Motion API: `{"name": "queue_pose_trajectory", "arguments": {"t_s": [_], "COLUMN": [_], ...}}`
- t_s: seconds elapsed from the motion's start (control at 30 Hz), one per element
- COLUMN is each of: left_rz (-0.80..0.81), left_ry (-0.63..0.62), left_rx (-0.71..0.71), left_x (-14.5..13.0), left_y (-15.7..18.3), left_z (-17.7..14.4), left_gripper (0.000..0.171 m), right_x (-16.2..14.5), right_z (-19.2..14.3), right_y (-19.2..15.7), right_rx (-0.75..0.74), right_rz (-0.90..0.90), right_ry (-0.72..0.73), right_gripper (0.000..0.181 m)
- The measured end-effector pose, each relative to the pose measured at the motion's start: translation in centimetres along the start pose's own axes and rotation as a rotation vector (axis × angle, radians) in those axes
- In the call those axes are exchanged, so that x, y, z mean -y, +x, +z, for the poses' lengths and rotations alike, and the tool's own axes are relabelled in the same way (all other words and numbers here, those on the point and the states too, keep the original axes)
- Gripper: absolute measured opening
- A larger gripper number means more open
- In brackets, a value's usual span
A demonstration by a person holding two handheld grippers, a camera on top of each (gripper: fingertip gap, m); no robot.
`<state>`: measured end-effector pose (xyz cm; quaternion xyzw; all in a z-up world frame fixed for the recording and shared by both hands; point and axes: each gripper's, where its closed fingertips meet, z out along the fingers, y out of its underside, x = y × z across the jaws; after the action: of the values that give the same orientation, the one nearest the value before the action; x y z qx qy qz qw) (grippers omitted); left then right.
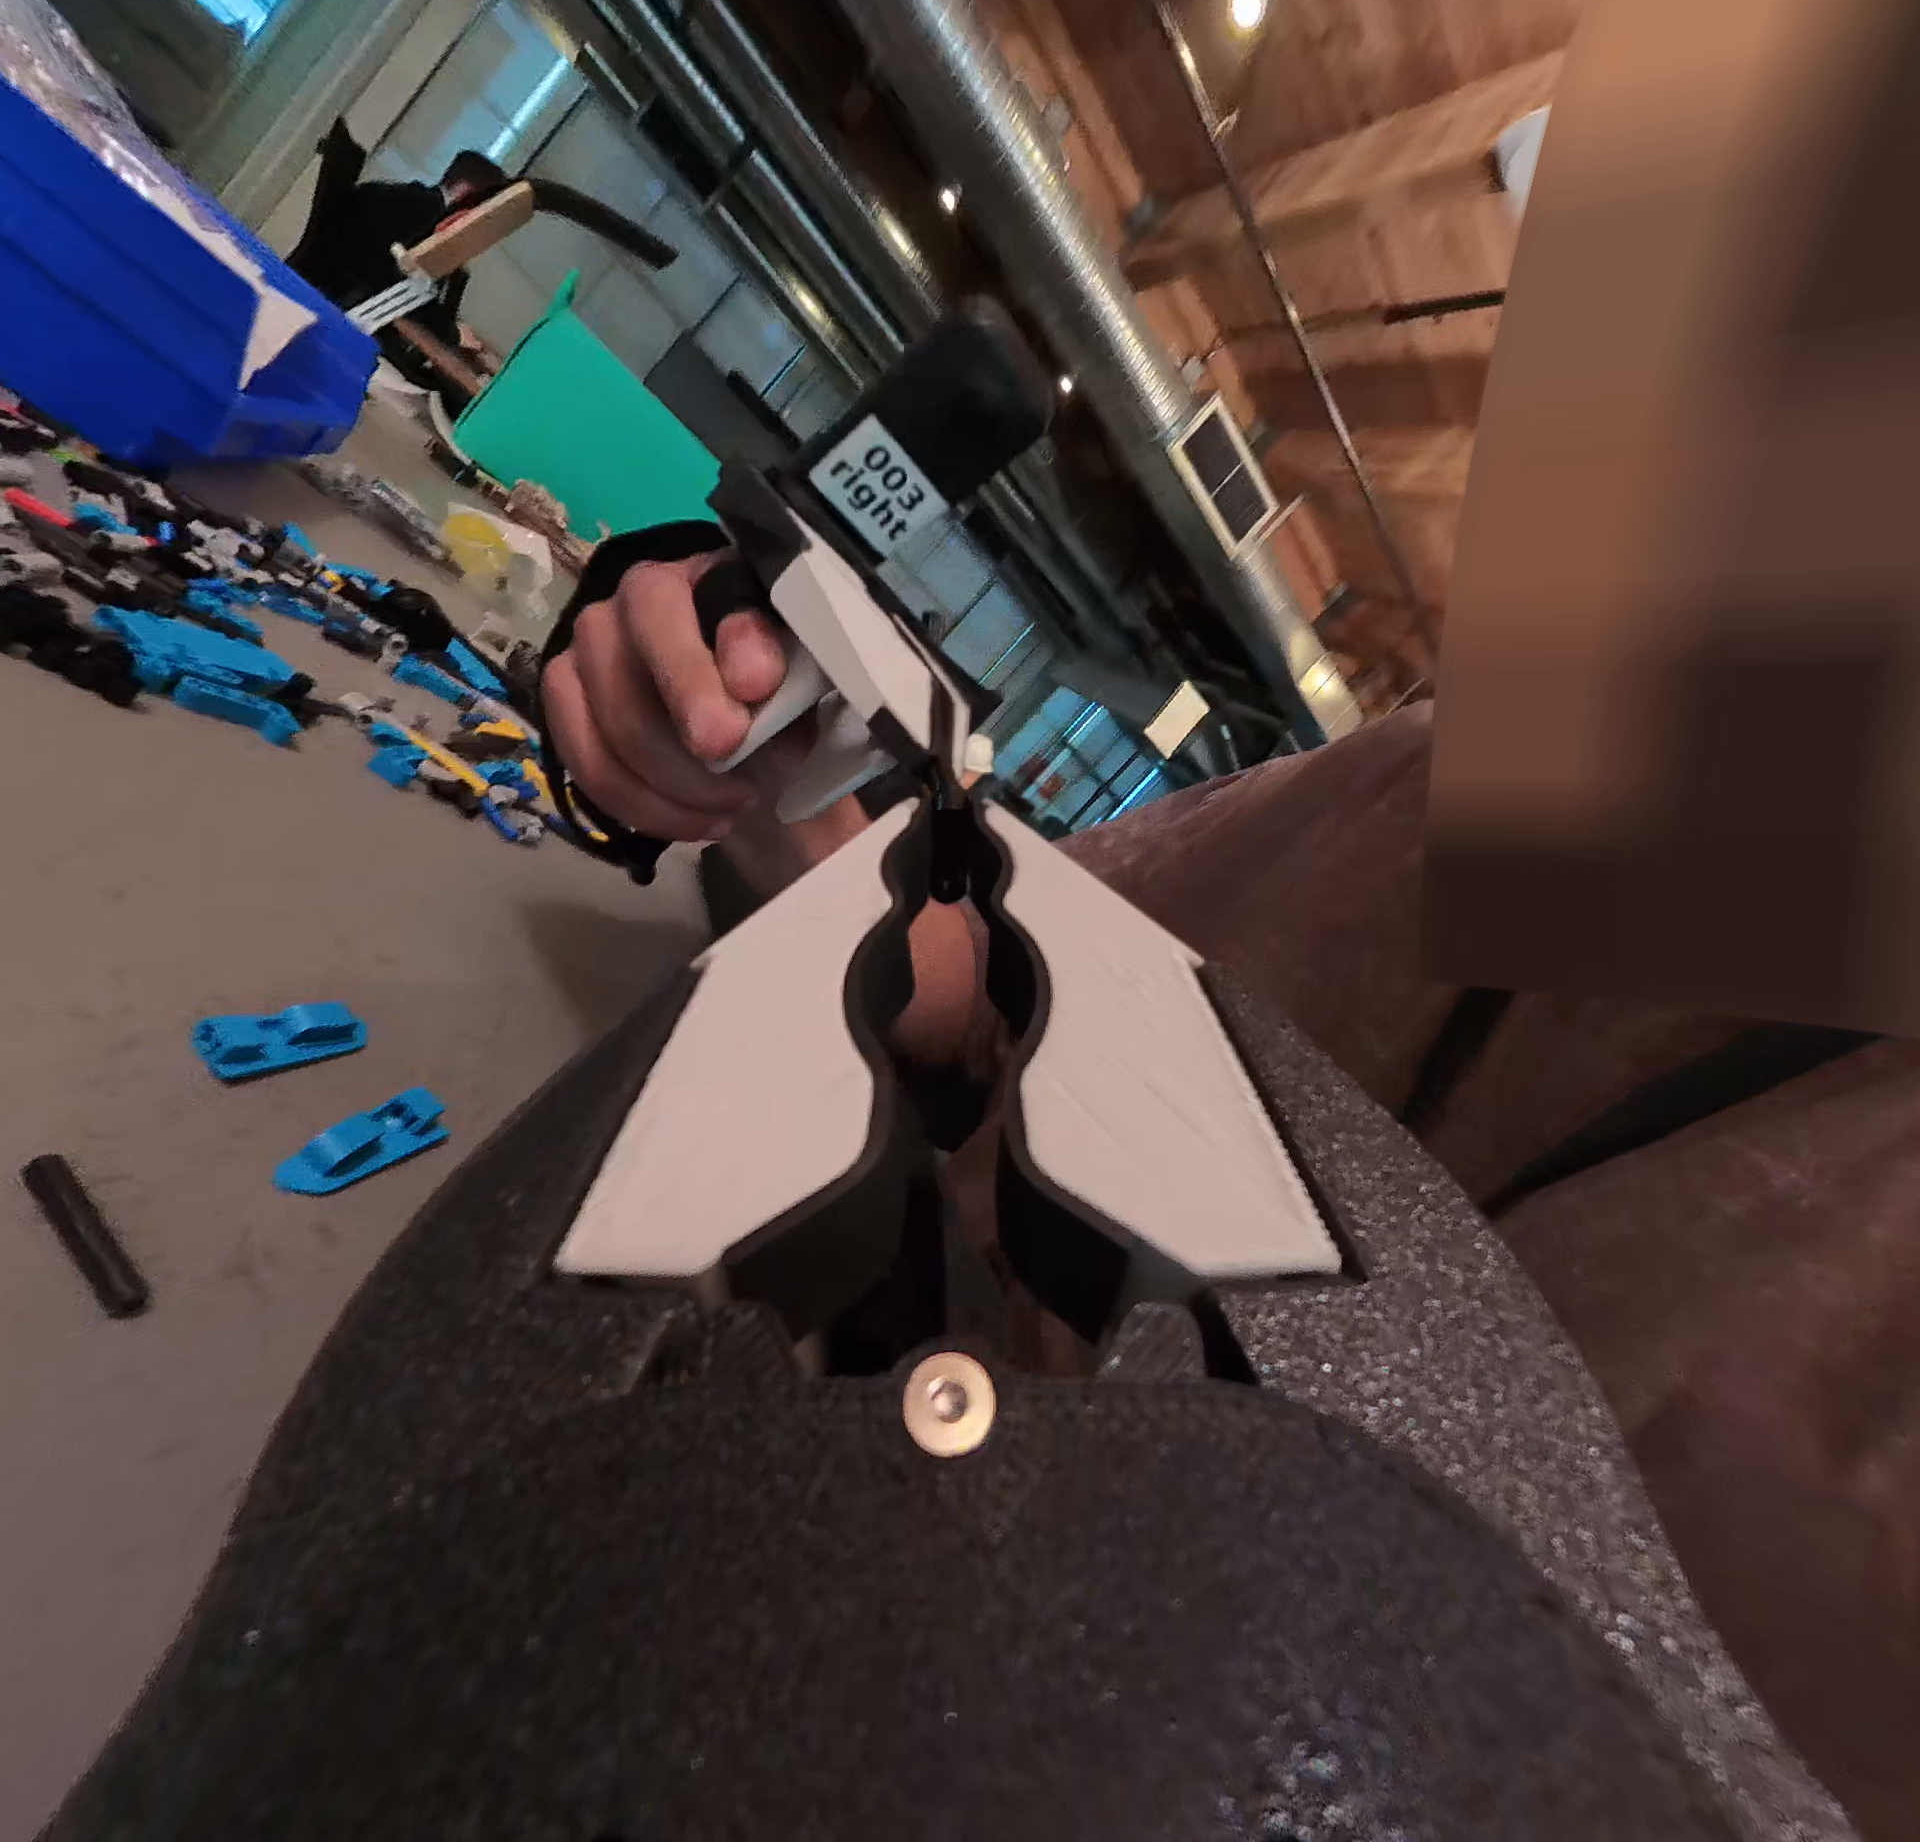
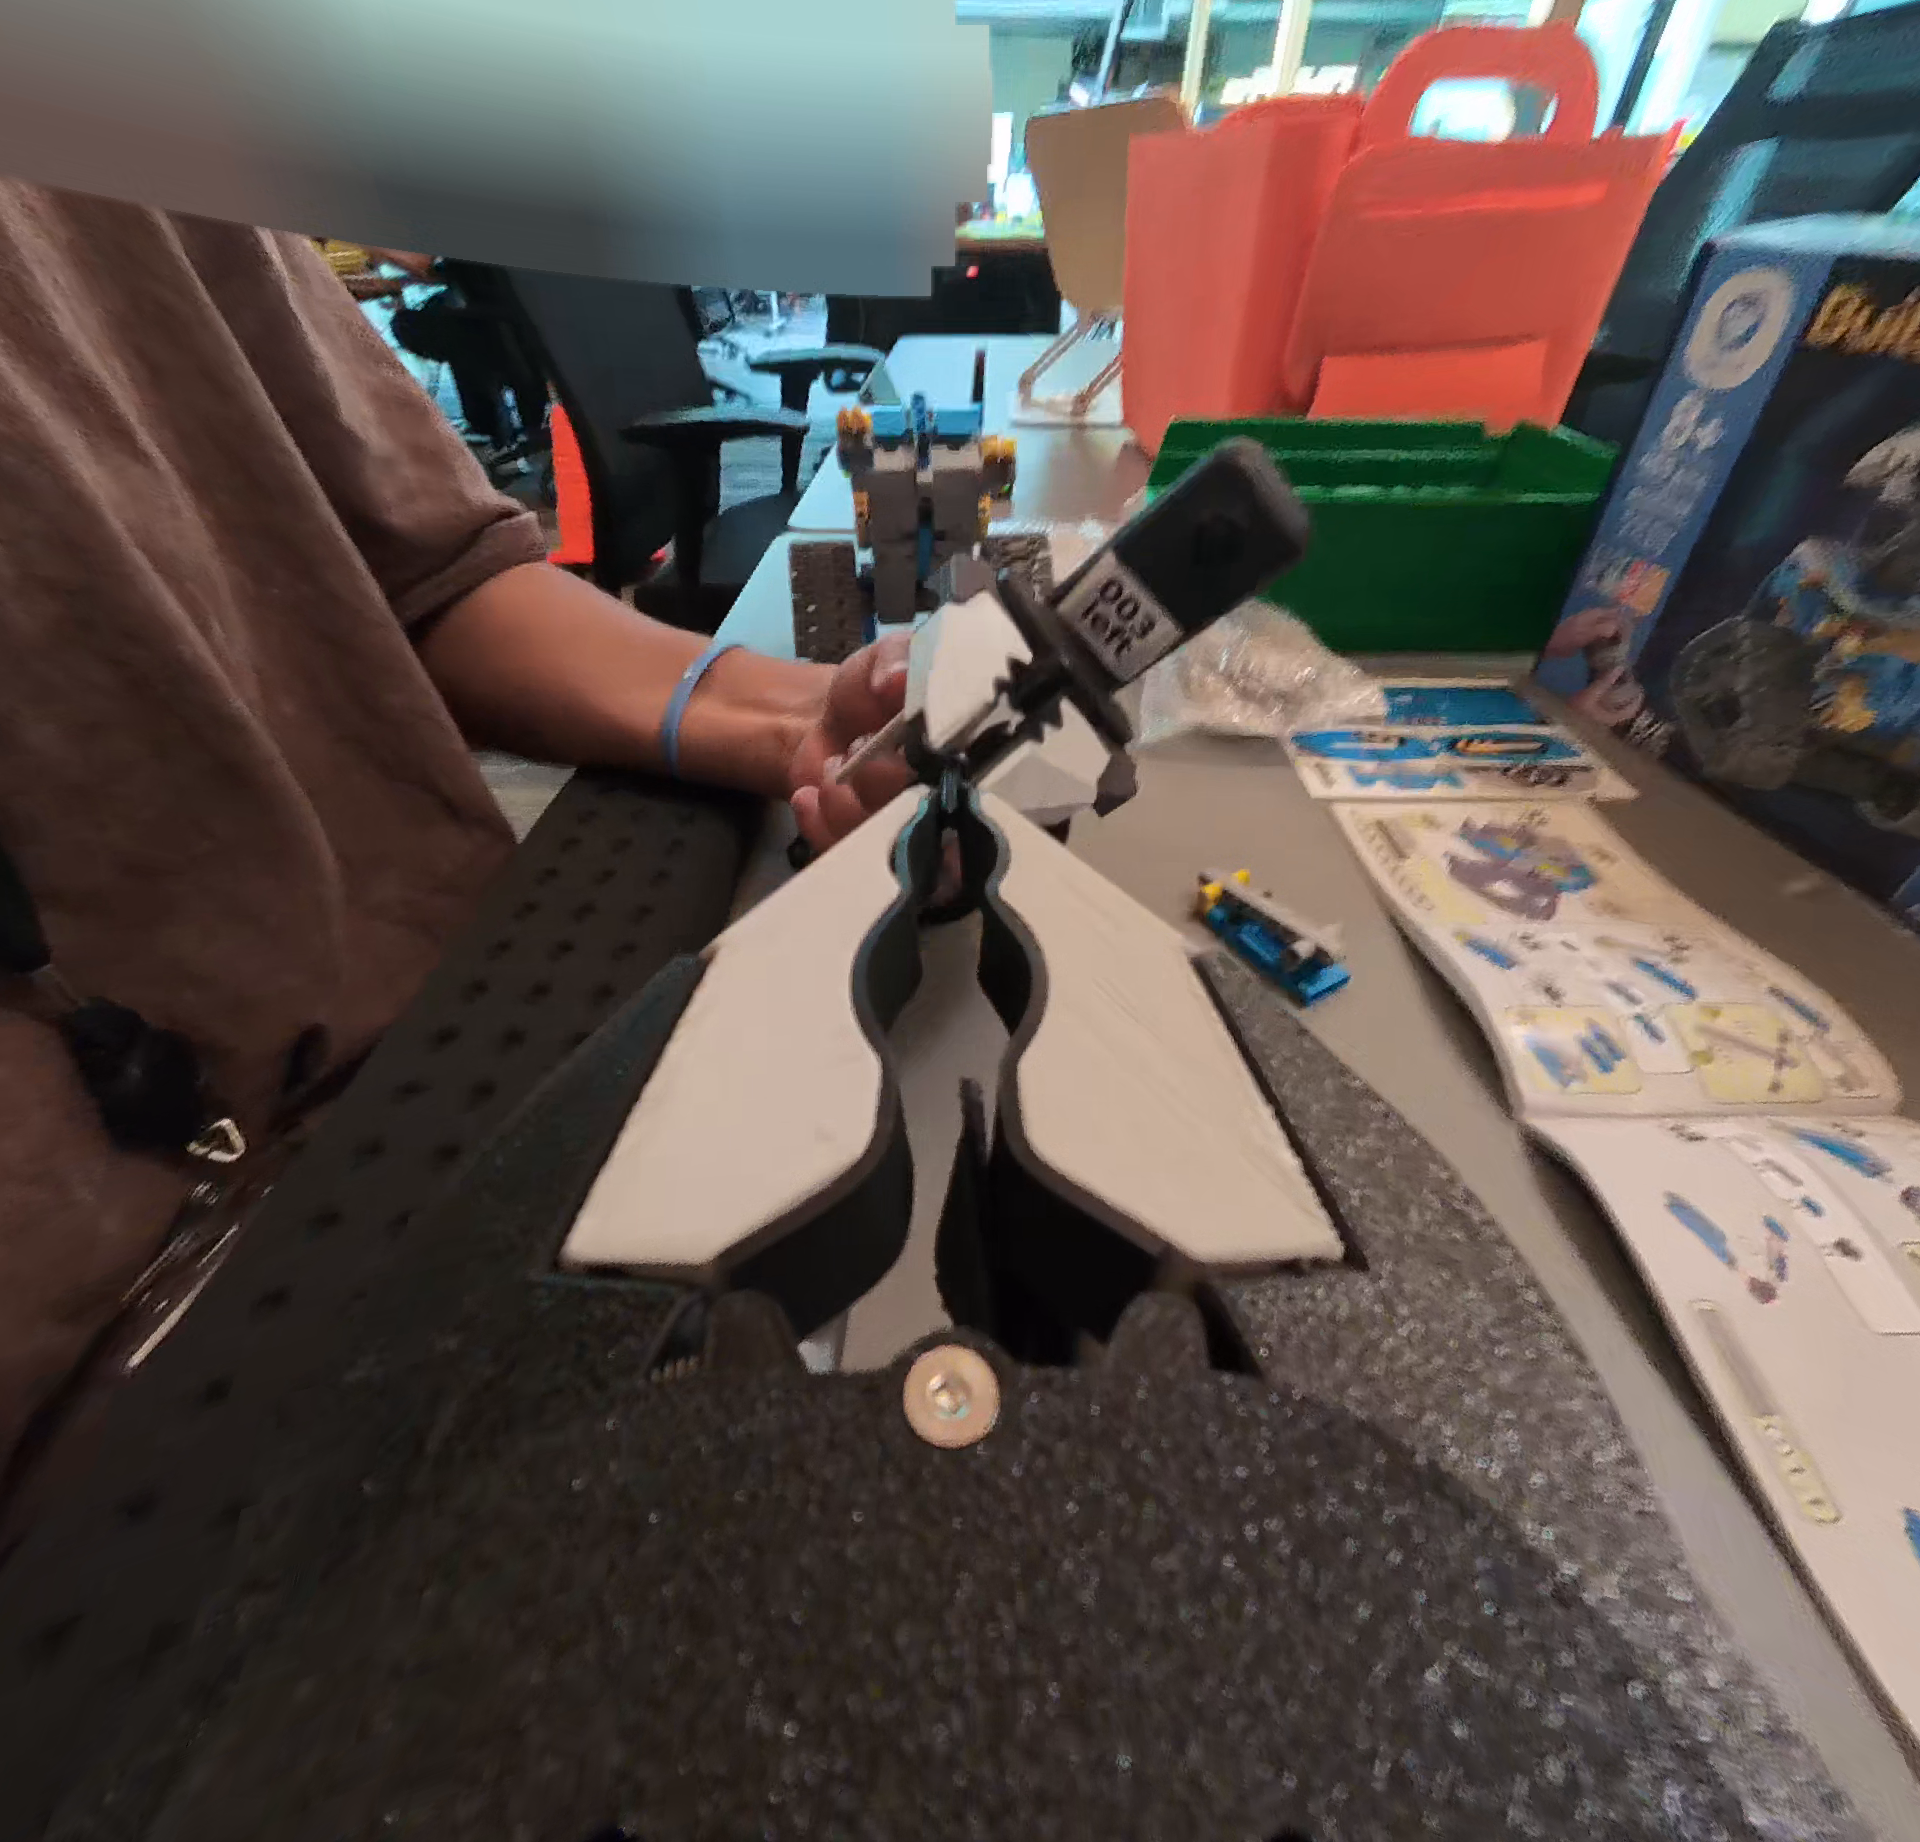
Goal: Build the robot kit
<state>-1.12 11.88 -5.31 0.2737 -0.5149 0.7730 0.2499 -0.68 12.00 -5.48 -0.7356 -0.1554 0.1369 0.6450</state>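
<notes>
Grey table [image 2: 1195, 836]: bare top carries the whole spread; the same surface [image 1: 260, 909] shows in the left wrist view.
Orange bag [image 2: 1403, 254]: stands at the far edge, behind a green bin [image 2: 1434, 535].
Blue box [image 2: 1756, 545]: printed toy carton, upright at the right edge.
Blue tub [image 1: 135, 338]: far side in the left view, a teal tub [image 1: 582, 421] beyond it.
Booklet [image 2: 1621, 1003]: lies open, flat, right of the grippers.
Parts heap [image 1: 208, 629]: blue, black and yellow pieces strewn near the blue tub.
Model [image 2: 925, 514]: grey-blue build, upright, far behind the left gripper.
Left gripper [image 1: 948, 826]: fingers drawn together at the tips on a small black pin [image 1: 945, 857].
Right gripper [image 2: 948, 805]: tips likewise closed on the pin [image 2: 948, 816]; the two tools meet nose to nose above the table.
Blue links [image 1: 281, 1039]: two lie apart on the table, a black rod [image 1: 83, 1236] nearby.
Small assembly [image 2: 1273, 935]: blue-yellow, beside the booklet.
</notes>
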Motion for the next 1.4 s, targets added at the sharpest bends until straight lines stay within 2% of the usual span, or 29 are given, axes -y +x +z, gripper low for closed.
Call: {"name": "queue_pose_trajectory", "arguments": {"t_s": [0.17,0.3,0.63,0.87,1.0,1.1,1.23,1.4], "left_rz": [0.019,0.011,0.034,0.108,0.199,0.205,0.154,0.060], "left_ry": [-0.032,-0.011,0.071,0.054,0.073,0.119,0.183,0.279], "left_rx": [0.061,0.068,0.097,0.245,0.348,0.399,0.417,0.396], "left_x": [-0.5,-0.1,1.5,1.3,1.9,2.7,3.5,4.4], "left_y": [-0.9,-1.2,-1.4,-3.1,-3.9,-4.5,-5.0,-5.5], "left_z": [0.2,0.2,-0.7,-0.7,-1.0,-1.9,-2.8,-3.6], "left_gripper": [0.005,0.005,0.006,0.006,0.006,0.006,0.006,0.006], "right_x": [-1.0,-1.1,-0.7,0.0,0.1,-0.1,-1.5,-2.5], "right_z": [0.1,0.1,-1.0,-1.4,-1.7,-2.0,-1.8,0.9], "right_y": [0.2,0.6,2.6,3.5,4.9,5.7,7.3,7.9], "right_rx": [-0.011,-0.023,-0.078,-0.118,-0.201,-0.260,-0.459,-0.680], "right_rz": [0.001,0.008,0.111,0.160,0.191,0.178,0.035,-0.117], "right_ry": [-0.044,-0.044,0.061,0.134,0.166,0.156,0.033,-0.114], "right_gripper": [0.003,0.003,0.009,0.009,0.015,0.023,0.037,0.050]}}
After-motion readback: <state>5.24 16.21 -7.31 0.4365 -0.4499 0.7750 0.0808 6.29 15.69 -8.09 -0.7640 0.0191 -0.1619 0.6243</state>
